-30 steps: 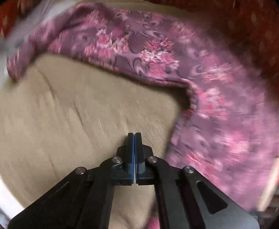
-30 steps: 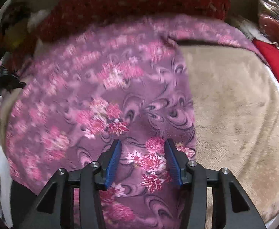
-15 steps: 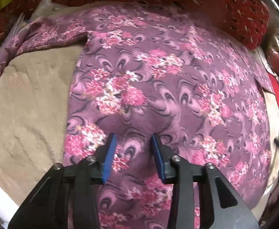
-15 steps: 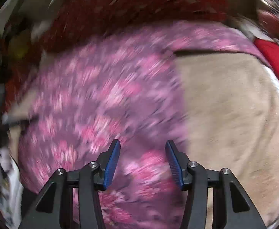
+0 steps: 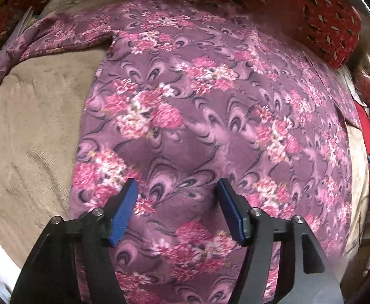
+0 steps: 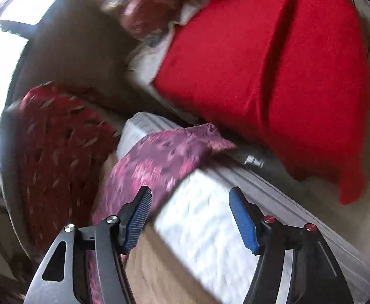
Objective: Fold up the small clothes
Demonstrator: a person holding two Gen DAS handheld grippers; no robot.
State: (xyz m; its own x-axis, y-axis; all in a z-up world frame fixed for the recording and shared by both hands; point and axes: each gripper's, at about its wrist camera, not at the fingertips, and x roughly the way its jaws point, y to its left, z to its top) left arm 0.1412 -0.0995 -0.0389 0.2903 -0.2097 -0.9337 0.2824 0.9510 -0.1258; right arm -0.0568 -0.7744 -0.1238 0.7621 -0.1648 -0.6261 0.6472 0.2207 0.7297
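Note:
A purple garment with pink flowers (image 5: 210,116) lies spread flat on a beige blanket (image 5: 33,131). Its left sleeve (image 5: 50,38) stretches out to the far left. My left gripper (image 5: 176,197) is open and empty, hovering over the garment's near part. My right gripper (image 6: 188,205) is open and empty, over the mattress edge. The garment's right sleeve end (image 6: 167,152) lies just ahead and left of it, draped over the white mattress edge (image 6: 200,217). The right wrist view is blurred.
A dark red patterned cushion (image 5: 286,2) lies behind the garment; it also shows in the right wrist view (image 6: 56,152). A bright red cloth (image 6: 273,76) lies beyond the mattress edge. Bright windows are at the far left of the right wrist view.
My left gripper opened and moved from the beige blanket to over the garment. My right gripper swung right, off the garment body toward the bed's edge and the right sleeve end.

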